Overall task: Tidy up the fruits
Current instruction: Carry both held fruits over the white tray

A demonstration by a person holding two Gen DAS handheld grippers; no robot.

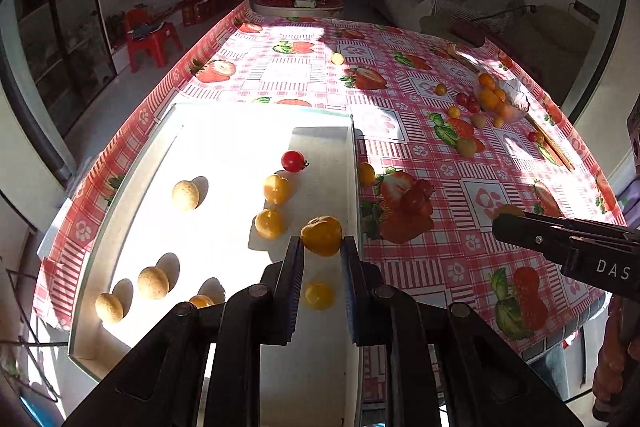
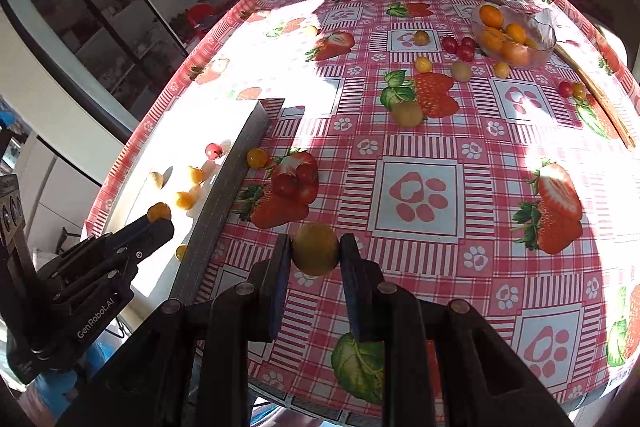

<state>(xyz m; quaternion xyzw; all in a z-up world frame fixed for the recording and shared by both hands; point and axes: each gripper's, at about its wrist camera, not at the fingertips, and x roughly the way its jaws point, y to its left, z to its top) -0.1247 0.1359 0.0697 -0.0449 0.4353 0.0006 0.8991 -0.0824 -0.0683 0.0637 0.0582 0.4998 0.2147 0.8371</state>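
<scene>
My left gripper is shut on a yellow-orange tomato and hangs over the white tray. In the tray lie a red cherry tomato, yellow tomatoes and tan round fruits. My right gripper is shut on a greenish-brown round fruit above the strawberry-print tablecloth, just right of the tray wall. In the right wrist view the left gripper shows at the left with its tomato. The right gripper's tip shows at the right of the left wrist view.
A glass bowl of orange fruits stands at the far right, beside a long wooden utensil. Loose red tomatoes, yellow tomatoes and brownish fruits lie scattered on the cloth. One yellow tomato rests against the tray's outer wall.
</scene>
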